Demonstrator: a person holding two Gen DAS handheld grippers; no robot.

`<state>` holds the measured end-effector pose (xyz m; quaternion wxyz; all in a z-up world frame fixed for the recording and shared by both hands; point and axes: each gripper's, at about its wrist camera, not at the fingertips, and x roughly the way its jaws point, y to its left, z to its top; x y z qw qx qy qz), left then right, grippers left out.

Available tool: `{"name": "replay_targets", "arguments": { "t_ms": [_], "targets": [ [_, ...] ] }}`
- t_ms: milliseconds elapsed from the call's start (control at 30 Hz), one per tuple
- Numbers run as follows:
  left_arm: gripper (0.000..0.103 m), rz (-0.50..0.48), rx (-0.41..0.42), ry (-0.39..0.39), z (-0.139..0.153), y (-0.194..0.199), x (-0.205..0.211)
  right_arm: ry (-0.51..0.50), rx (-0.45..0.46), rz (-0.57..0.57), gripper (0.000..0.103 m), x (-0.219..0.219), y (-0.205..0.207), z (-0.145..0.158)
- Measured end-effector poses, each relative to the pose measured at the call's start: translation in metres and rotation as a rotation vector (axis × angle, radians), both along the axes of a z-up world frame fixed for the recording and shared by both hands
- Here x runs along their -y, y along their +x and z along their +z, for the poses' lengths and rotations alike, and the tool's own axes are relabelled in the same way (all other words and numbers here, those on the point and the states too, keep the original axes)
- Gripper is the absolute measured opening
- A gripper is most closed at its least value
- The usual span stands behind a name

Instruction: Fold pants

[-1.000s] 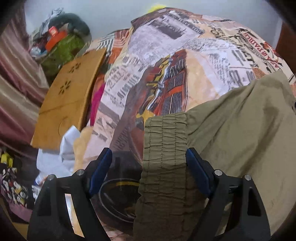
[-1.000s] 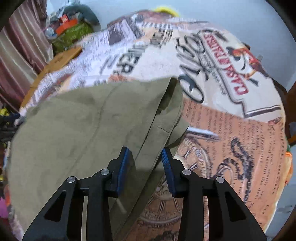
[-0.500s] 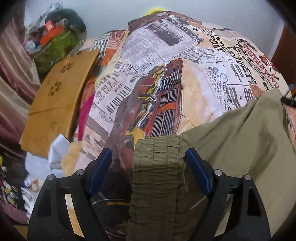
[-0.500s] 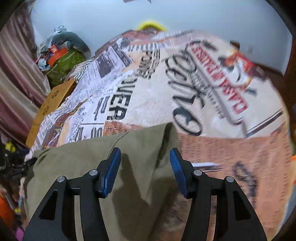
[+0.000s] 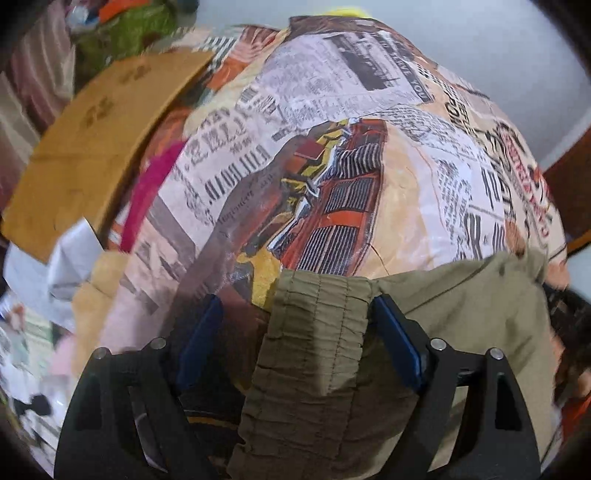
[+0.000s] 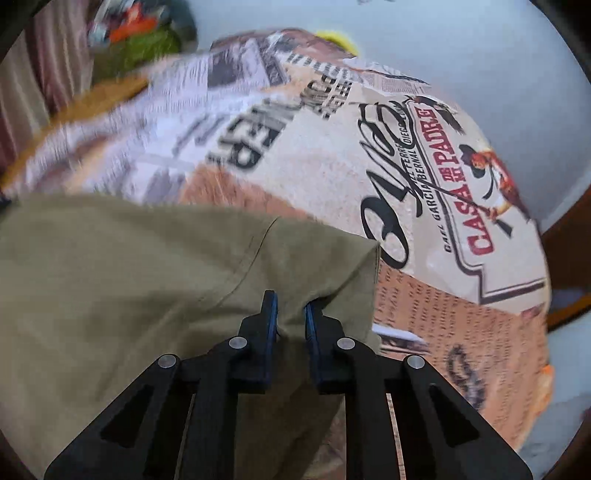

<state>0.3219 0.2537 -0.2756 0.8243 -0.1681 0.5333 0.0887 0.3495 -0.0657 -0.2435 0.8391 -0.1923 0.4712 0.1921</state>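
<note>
Olive-green pants [image 5: 454,325] lie on a bed covered with a newspaper-print sheet [image 5: 332,155]. Their gathered elastic waistband [image 5: 317,332] runs between the wide-open jaws of my left gripper [image 5: 295,321], against the right pad. In the right wrist view the pants [image 6: 129,280] spread to the left, and my right gripper [image 6: 290,314] is shut on a bunched fold of the fabric near its right edge. The printed sheet [image 6: 424,184] lies beyond.
A brown cardboard sheet [image 5: 92,155] leans at the bed's left side, with white and pink cloth [image 5: 74,258] below it. A pile of clutter with a green bag [image 5: 129,33] stands at the far left. A dark wooden frame [image 6: 565,236] borders the right.
My right gripper has closed from open onto the pants' fabric near their edge. My left gripper has stayed wide open around the waistband, moving slightly forward over the bed.
</note>
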Motion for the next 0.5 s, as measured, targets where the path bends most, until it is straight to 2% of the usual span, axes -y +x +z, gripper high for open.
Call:
{"name": "replay_targets", "arguments": {
  "t_ms": [133,233,267,400,500],
  "targets": [
    [0.087,0.009,-0.011,-0.001,0.000,0.002,0.000,-0.001,0.003,-0.003,0.013,0.006,-0.006,0.004],
    [0.086,-0.032,0.012,0.095,0.019,-0.002,0.012,-0.007,-0.013,-0.018,0.019,0.012,-0.009,0.019],
    [0.086,-0.058,0.046,0.130,0.031,-0.006,0.018,0.004,-0.021,-0.017,0.022,0.015,-0.012,0.026],
    [0.086,-0.121,0.156,0.148,0.068,-0.016,0.032,0.139,-0.037,0.003,0.037,0.013,-0.021,0.055],
    [0.086,-0.192,0.191,0.123,0.082,-0.014,0.052,0.241,-0.060,0.044,0.038,-0.007,-0.026,0.072]
  ]
}}
